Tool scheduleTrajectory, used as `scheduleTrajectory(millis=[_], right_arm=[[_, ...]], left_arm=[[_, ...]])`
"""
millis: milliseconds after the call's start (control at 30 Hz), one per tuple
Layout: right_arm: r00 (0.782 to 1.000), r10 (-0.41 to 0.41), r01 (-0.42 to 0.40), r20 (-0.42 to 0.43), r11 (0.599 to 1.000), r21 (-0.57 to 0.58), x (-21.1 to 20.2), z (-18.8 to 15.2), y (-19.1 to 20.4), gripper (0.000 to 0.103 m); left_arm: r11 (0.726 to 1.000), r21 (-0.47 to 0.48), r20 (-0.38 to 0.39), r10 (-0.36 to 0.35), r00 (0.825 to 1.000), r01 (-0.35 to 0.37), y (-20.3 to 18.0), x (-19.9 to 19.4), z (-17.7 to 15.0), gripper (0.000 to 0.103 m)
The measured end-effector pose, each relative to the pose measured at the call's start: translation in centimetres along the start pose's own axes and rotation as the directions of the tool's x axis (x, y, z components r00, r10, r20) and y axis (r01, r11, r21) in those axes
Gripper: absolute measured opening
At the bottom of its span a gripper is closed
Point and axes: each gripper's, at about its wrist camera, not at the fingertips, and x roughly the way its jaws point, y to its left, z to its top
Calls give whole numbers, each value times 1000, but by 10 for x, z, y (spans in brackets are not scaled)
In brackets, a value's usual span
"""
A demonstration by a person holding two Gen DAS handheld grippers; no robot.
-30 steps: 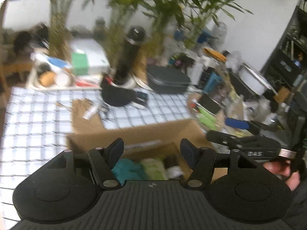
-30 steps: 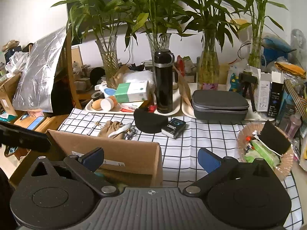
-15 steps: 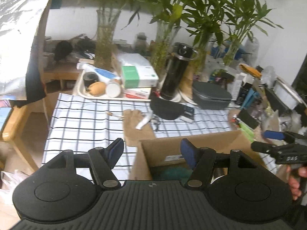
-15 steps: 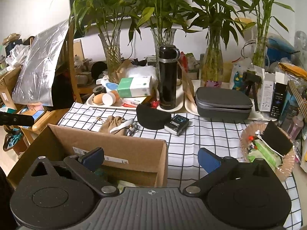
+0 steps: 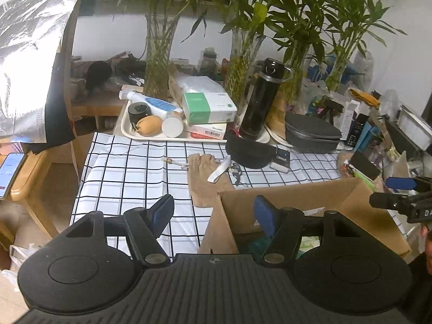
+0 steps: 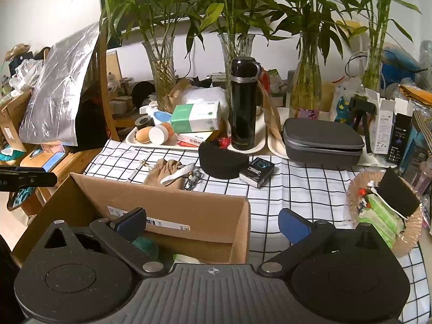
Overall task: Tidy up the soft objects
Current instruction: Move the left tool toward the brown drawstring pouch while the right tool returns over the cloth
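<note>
On the black-and-white checked tablecloth (image 5: 135,172), a tan fabric glove (image 5: 204,179) lies flat just beyond the open brown cardboard box (image 5: 283,197). Its long axis runs from the box's far left corner toward the back of the table, with the gathered end pointing away toward the cream tray (image 5: 127,132). In the right wrist view the glove (image 6: 164,174) shows just past the box's far wall (image 6: 172,202). A white strap (image 5: 219,172) lies across the glove, and a black rounded pouch (image 5: 249,152) sits just beside it to the right. Inside the box, a teal soft item (image 6: 144,244) and a pale green one (image 5: 307,243) are partly hidden. The left gripper (image 5: 213,213) hangs over the box's left wall, fingers spread apart and holding nothing. The right gripper (image 6: 212,222) hovers over the box's right wall, likewise spread wide and empty.
</note>
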Motion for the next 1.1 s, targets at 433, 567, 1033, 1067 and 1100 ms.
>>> scheduleTrajectory(millis=[433,567,1033,1067,1100], right_arm=[[1000,-13,13,-10,1000,-12,5,0,-4,103],[999,-32,31,-6,999,-14,6,1,-12,103],[998,-70,70,-7,996,60,16,9,-45,103],[998,-70,70,-6,996,59,18,11,-47,103],[998,-68,69,-5,996,61,20,13,-48,103]], left_arm=[[999,-45,0,-29,1000,29,13,16,7,64],[998,-56,11,-36,999,37,18,22,11,64],[996,-47,26,-80,996,81,27,59,13,64],[995,-44,31,-84,996,85,27,61,14,64],[995,-42,35,-88,995,90,28,63,15,64]])
